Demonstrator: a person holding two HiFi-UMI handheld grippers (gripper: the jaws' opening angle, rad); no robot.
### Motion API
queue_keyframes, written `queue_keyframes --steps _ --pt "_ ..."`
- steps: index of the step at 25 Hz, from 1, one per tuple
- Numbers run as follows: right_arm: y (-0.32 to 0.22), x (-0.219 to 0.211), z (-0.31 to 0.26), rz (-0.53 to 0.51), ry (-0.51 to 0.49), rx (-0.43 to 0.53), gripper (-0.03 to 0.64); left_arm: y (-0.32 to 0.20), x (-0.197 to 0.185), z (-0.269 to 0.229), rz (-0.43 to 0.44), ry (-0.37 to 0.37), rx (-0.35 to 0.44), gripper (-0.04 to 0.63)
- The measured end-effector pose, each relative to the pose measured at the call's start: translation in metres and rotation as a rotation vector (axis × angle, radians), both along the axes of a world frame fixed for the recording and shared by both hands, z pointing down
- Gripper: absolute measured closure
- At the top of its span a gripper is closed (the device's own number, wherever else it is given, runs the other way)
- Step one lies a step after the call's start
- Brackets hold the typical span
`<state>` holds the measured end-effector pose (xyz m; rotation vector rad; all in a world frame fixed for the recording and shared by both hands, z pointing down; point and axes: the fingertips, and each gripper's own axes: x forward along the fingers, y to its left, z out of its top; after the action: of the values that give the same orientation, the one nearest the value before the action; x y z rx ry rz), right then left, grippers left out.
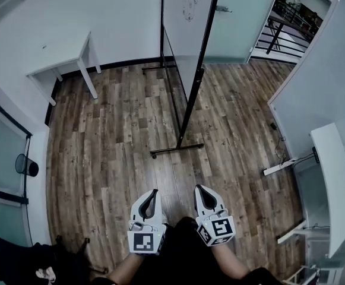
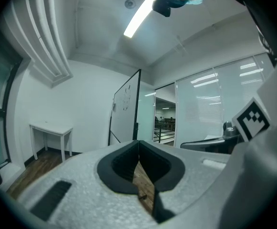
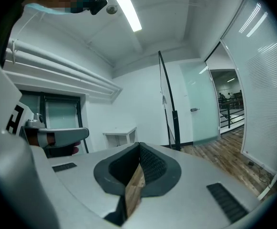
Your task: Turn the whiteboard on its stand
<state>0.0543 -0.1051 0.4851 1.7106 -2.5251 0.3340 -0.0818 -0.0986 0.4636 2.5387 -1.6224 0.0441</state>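
Whiteboard (image 1: 187, 16) stands on its black stand (image 1: 189, 108) straight ahead of both grippers. It is well apart from them, and neither one touches it. Its thin side edge points back toward them. The long foot of the stand (image 1: 177, 149) lies on the wood floor (image 1: 119, 135), between the grippers and the board.

The left gripper (image 1: 152, 193) has its two jaws pressed together at the tips, with nothing between them. The right gripper (image 1: 200, 190) is closed the same way and holds nothing. They sit side by side, close to the person's body, both pointing at the board.

A small white table (image 1: 71, 58) stands by the wall, far ahead and to the left of the left gripper. A glass door (image 1: 243, 16) is behind the board.
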Motion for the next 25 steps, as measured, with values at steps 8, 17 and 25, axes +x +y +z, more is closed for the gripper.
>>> queue_keyframes --steps 8,17,25 --pt "-0.06 -0.002 -0.001 0.01 0.005 0.008 0.607 -0.053 -0.008 0.008 -0.006 0.045 -0.009 0.578" --pt "-0.163 0.014 0.007 0.008 0.001 0.028 0.607 -0.138 0.003 0.003 -0.018 0.017 0.024 0.58" --pt "-0.256 0.038 0.007 0.008 0.026 0.015 0.607 -0.226 0.027 -0.016 -0.028 0.04 0.058 0.578"
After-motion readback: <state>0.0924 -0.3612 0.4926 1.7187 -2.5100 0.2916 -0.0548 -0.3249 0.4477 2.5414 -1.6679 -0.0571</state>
